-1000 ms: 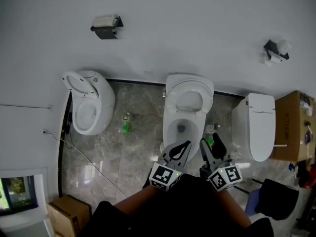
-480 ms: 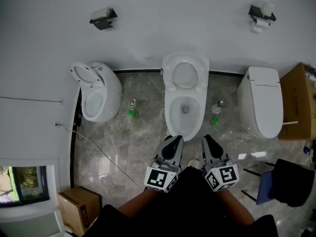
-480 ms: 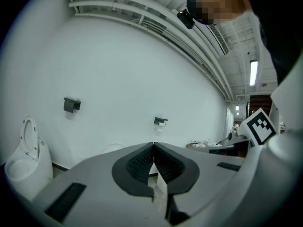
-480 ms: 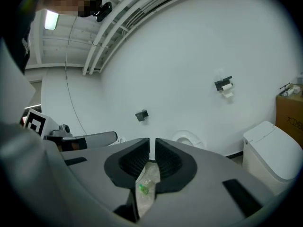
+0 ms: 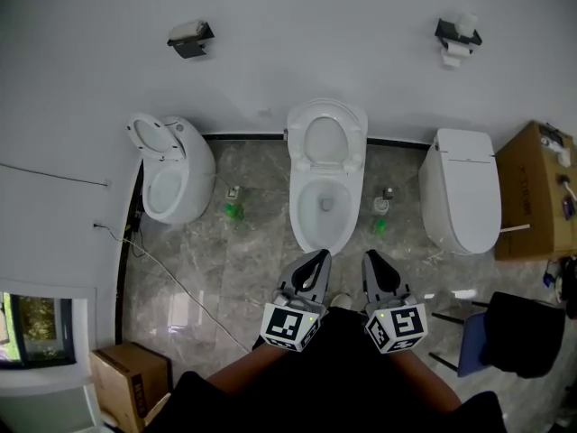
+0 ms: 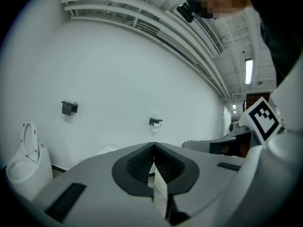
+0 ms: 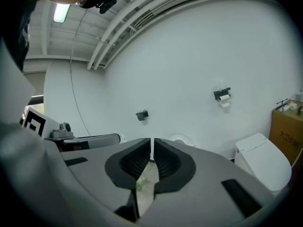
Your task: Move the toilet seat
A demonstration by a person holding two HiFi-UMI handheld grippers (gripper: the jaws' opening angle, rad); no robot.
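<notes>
The middle white toilet (image 5: pixel 325 207) stands against the wall with its seat (image 5: pixel 326 139) tipped up against the lid; the top of it peeks over the jaws in the right gripper view (image 7: pixel 182 139). Both grippers hover side by side over the floor, short of the bowl's front rim and touching nothing. My left gripper (image 5: pixel 317 260) (image 6: pixel 154 145) is shut and empty. My right gripper (image 5: pixel 371 260) (image 7: pixel 152 143) has just been closing, and its pads now stand together with nothing between them.
A second toilet (image 5: pixel 171 177) with its lid up stands at the left, a closed one (image 5: pixel 460 201) at the right. Small green bottles (image 5: pixel 233 210) sit on the floor between them. Cardboard boxes (image 5: pixel 536 201) (image 5: pixel 126 382), a dark chair (image 5: pixel 514 336) and a floor cable (image 5: pixel 171 291) lie around.
Both grippers have drawn back from the middle toilet's bowl toward the person. The right gripper's jaws went from wide open to closed. The left jaws stayed shut.
</notes>
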